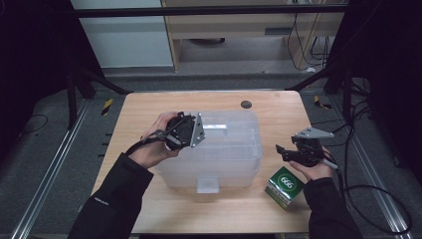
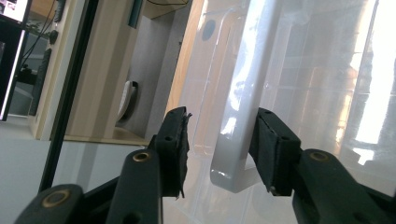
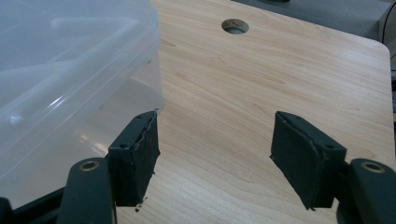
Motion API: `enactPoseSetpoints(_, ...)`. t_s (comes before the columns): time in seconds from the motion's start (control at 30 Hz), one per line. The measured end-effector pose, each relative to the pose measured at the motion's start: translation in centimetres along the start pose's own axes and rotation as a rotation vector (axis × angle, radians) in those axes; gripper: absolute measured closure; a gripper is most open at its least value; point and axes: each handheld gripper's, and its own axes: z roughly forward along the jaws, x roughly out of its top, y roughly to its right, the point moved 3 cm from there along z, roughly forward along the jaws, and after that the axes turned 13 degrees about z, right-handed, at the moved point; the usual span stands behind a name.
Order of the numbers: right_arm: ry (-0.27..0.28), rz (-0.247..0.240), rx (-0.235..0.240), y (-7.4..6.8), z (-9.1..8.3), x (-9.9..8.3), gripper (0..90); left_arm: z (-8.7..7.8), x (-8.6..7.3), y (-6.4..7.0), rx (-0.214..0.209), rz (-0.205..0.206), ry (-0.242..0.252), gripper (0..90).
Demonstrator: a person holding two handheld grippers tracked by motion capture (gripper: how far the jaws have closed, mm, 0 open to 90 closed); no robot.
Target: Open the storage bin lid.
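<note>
Standing in the middle of the table [image 1: 149, 107], the clear box [image 1: 234, 164] has its lid on. The left gripper [image 2: 219, 149] is over the box's left part, its jaws apart on both sides of the white lid handle [image 2: 233, 140], not closed on it. The right gripper [image 3: 215, 158] is open and empty over the table's right edge, beside the box, near a green carton [image 1: 284, 185]
</note>
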Motion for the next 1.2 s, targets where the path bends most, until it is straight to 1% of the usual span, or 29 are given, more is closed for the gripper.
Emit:
enactPoseSetpoints(0.03, 0.0, 0.0, 0.002, 0.0, 0.0, 0.0, 33.2, 0.0, 0.0, 0.0, 0.0, 0.0, 0.0, 59.0)
enactPoseSetpoints(0.1, -0.003, -0.003, 0.004, -0.1, 0.0, 0.0, 34.1, 0.2, 0.1, 0.0, -0.01, 0.014, -0.01, 60.9)
enactPoseSetpoints(0.2, -0.007, -0.005, 0.007, -0.2, 0.0, 0.0, 35.4, 0.3, 0.2, 0.1, -0.011, 0.023, -0.013, 64.0)
enactPoseSetpoints(0.27, -0.009, -0.005, 0.01, -0.2, -0.1, 0.0, 36.6, 0.5, 0.3, 0.1, -0.014, 0.041, -0.03, 66.0)
enactPoseSetpoints(0.33, -0.01, -0.002, 0.016, -0.3, -0.1, 0.0, 37.6, 0.7, 0.4, 0.2, -0.018, 0.05, -0.031, 68.4)
enactPoseSetpoints(0.37, -0.01, -0.002, 0.016, -0.3, -0.1, 0.0, 38.4, 0.6, 0.5, 0.1, -0.023, 0.068, -0.049, 69.4)
enactPoseSetpoints(0.4, -0.012, -0.003, 0.021, -0.4, -0.1, 0.0, 39.1, 0.7, 0.5, 0.2, -0.023, 0.067, -0.05, 70.3)
enactPoseSetpoints(0.57, -0.015, -0.006, 0.033, -0.6, -0.3, 0.1, 41.9, 0.8, 0.8, 0.1, -0.024, 0.103, -0.087, 71.7)
enactPoseSetpoints(0.7, -0.018, -0.004, 0.039, -0.9, -0.6, 0.1, 44.3, 0.7, 0.9, 0.1, -0.023, 0.117, -0.102, 72.2)
enactPoseSetpoints(0.83, -0.013, -0.018, 0.056, -1.4, -1.0, 0.2, 47.7, 0.7, 0.9, 0.0, -0.031, 0.112, -0.102, 72.4)
enactPoseSetpoints(0.93, -0.009, -0.035, 0.074, -2.0, -1.4, 0.3, 51.5, 0.6, 1.0, 0.0, -0.034, 0.123, -0.11, 72.5)
enactPoseSetpoints(1.0, -0.011, -0.047, 0.087, -2.4, -1.7, 0.3, 55.5, 0.6, 1.0, -0.1, -0.04, 0.127, -0.112, 72.5)
enactPoseSetpoints(1.03, -0.01, -0.046, 0.097, -2.6, -1.9, 0.2, 56.9, 0.6, 1.1, -0.2, -0.042, 0.128, -0.113, 72.6)
enactPoseSetpoints(1.1, -0.015, -0.053, 0.112, -2.9, -2.1, 0.2, 60.7, 0.6, 1.0, -0.2, -0.039, 0.126, -0.11, 72.6)
enactPoseSetpoints(1.17, -0.017, -0.061, 0.115, -3.1, -2.4, 0.1, 64.9, 0.6, 1.0, -0.3, -0.043, 0.122, -0.112, 72.6)
enactPoseSetpoints(1.2, -0.015, -0.057, 0.12, -3.2, -2.5, 0.1, 66.5, 0.6, 1.0, -0.4, -0.042, 0.12, -0.111, 72.5)
